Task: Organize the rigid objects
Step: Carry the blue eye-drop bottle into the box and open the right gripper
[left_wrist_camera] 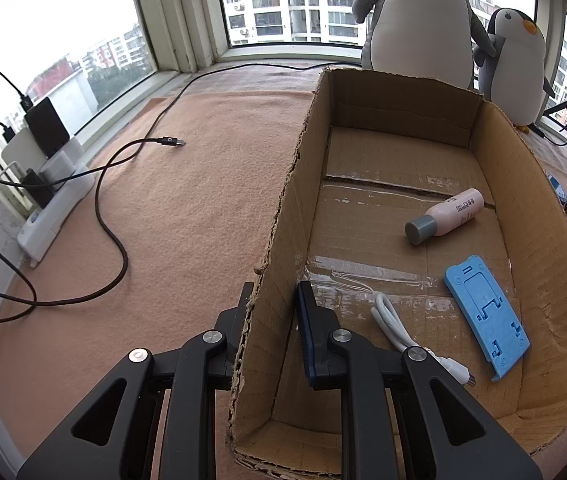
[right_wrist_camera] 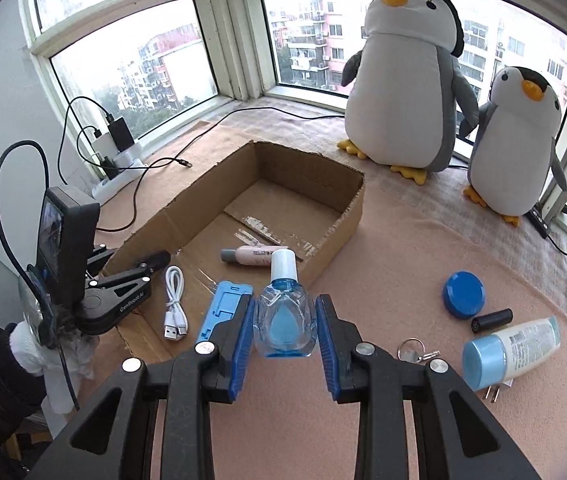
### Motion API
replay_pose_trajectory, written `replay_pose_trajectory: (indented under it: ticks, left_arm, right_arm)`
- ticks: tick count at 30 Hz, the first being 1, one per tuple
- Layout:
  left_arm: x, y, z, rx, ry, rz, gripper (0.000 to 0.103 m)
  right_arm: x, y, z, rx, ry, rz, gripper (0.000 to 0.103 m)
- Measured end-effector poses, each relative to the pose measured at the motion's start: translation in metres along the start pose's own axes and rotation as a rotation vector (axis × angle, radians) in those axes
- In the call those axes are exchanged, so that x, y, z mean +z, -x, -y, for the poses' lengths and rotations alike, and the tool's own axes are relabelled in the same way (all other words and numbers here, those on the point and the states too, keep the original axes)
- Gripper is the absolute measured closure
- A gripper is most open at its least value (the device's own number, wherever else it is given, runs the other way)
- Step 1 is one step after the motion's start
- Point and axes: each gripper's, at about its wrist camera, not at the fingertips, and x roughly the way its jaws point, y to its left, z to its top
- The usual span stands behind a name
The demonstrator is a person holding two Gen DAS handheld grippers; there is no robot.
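An open cardboard box point(left_wrist_camera: 283, 208) lies on the pink cloth; it also shows in the right wrist view point(right_wrist_camera: 335, 236). Inside lie a pink bottle point(left_wrist_camera: 447, 216), a blue phone stand point(left_wrist_camera: 487, 316) and a white cable point(left_wrist_camera: 399, 328). My left gripper point(left_wrist_camera: 275, 300) straddles the box's left wall, one finger outside, one inside, gripping it. My right gripper point(right_wrist_camera: 285, 320) is shut on a small clear blue bottle with a white cap point(right_wrist_camera: 283, 308), held upright just in front of the box's near edge.
On the cloth right of the box lie a blue round lid point(right_wrist_camera: 463, 294), a black cylinder point(right_wrist_camera: 491, 320), a white and blue tube point(right_wrist_camera: 511, 348) and keys point(right_wrist_camera: 415, 352). Two plush penguins point(right_wrist_camera: 407, 80) stand by the window. A black cable point(left_wrist_camera: 115, 220) and a power strip point(left_wrist_camera: 55, 204) lie at left.
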Motion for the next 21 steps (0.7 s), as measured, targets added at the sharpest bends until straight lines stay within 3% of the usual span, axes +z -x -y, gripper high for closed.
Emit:
replay_pose_trajectory:
  ticks: [9,21]
  left_arm:
    - [0.0,-0.001,0.001,-0.002,0.006,0.001,0.086]
    - [0.0,-0.001,0.001,-0.003,0.006,0.001,0.086]
  right_arm:
    - [0.019,-0.033,-0.038,0.027,0.03,-0.007,0.075]
    - [0.021,-0.052,-0.054,0.04,0.043,-0.023,0.075]
